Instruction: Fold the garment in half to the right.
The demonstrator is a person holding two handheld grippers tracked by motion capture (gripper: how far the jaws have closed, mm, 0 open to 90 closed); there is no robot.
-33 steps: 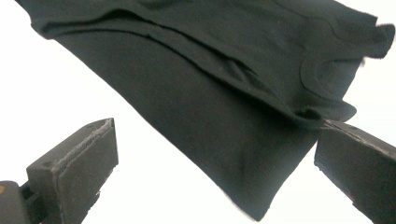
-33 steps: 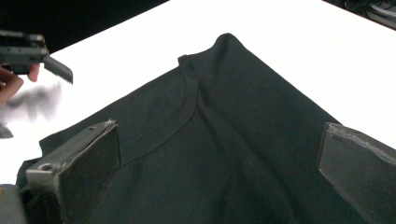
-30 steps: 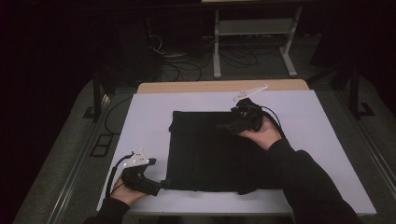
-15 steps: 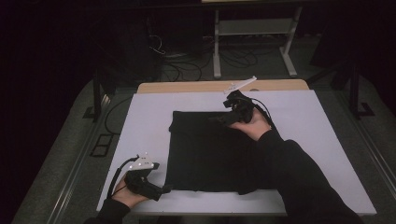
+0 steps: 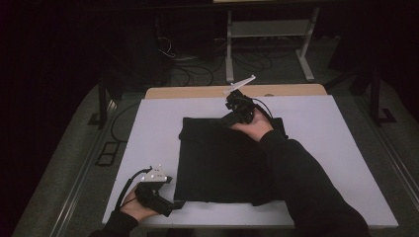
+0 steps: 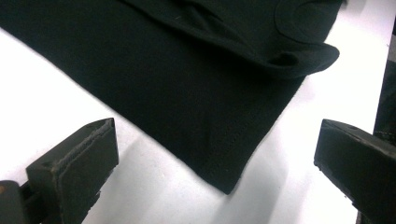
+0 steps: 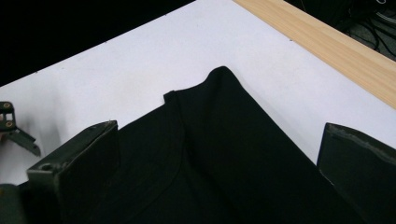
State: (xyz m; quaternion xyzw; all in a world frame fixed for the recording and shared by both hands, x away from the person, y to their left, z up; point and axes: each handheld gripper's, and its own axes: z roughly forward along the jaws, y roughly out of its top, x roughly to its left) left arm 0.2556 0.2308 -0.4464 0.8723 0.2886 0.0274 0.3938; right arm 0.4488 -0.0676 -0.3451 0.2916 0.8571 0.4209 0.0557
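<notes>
A black garment lies folded flat on the white table top. My left gripper rests at the table's near left, right by the cloth's near-left corner. In the left gripper view that corner lies between the wide-apart jaws of the left gripper, untouched. My right gripper hovers over the garment's far edge, open. In the right gripper view its jaws straddle the folded far corner of the garment, and the right gripper holds nothing.
A wooden strip borders the table's far edge, seen also as a wooden strip in the right gripper view. Beyond it stand a metal frame and floor cables. White table surface lies to the right of the cloth.
My right gripper has moved left and farther along the garment's far edge. The left gripper has shifted only slightly, staying by the near-left corner.
</notes>
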